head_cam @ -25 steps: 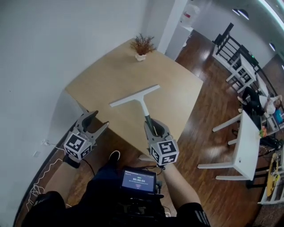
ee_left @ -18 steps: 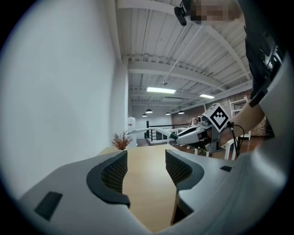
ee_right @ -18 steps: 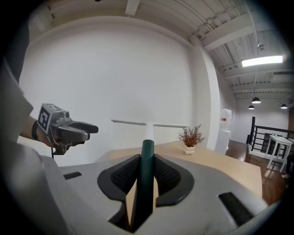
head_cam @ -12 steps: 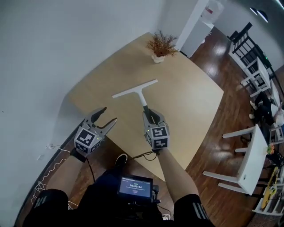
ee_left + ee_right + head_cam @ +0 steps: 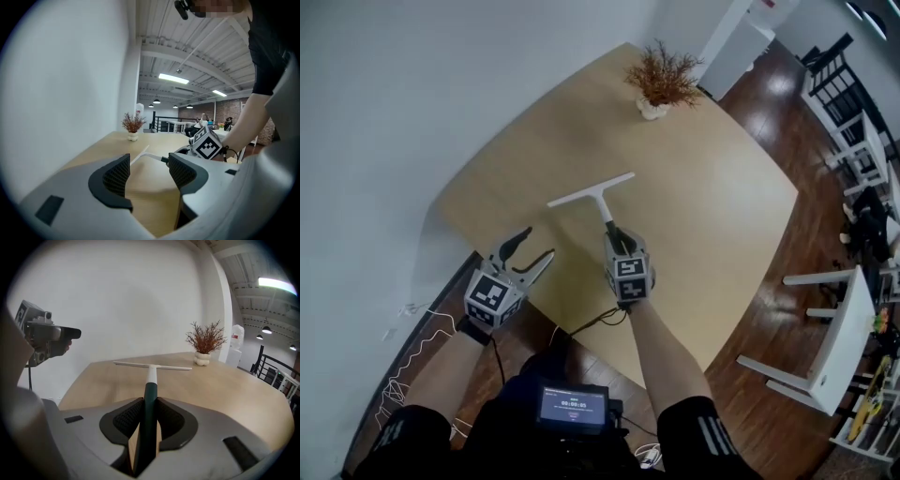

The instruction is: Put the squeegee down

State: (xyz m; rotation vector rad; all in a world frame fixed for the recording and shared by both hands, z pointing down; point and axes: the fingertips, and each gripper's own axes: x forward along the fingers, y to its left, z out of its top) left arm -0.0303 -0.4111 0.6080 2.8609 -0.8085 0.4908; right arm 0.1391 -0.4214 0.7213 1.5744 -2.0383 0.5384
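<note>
The squeegee point(image 5: 598, 197) has a white blade bar, a white neck and a dark green handle point(image 5: 149, 404). My right gripper point(image 5: 617, 240) is shut on that handle, with the blade point(image 5: 152, 365) held out ahead over the wooden table point(image 5: 712, 206). Whether the blade touches the tabletop I cannot tell. My left gripper point(image 5: 530, 249) hangs open and empty at the table's near left edge, its dark pads point(image 5: 117, 174) well apart. In the left gripper view the squeegee point(image 5: 147, 154) and the right gripper's marker cube point(image 5: 206, 145) show beyond the jaws.
A small potted dry plant point(image 5: 661, 80) stands at the table's far end, also visible as the plant point(image 5: 205, 345) ahead. A white wall point(image 5: 412, 94) runs along the left. White tables and chairs point(image 5: 839, 319) stand on the dark wood floor to the right.
Both grippers have moved forward toward the table; the right one carried the squeegee further over the tabletop. The left gripper stays open beside the near edge.
</note>
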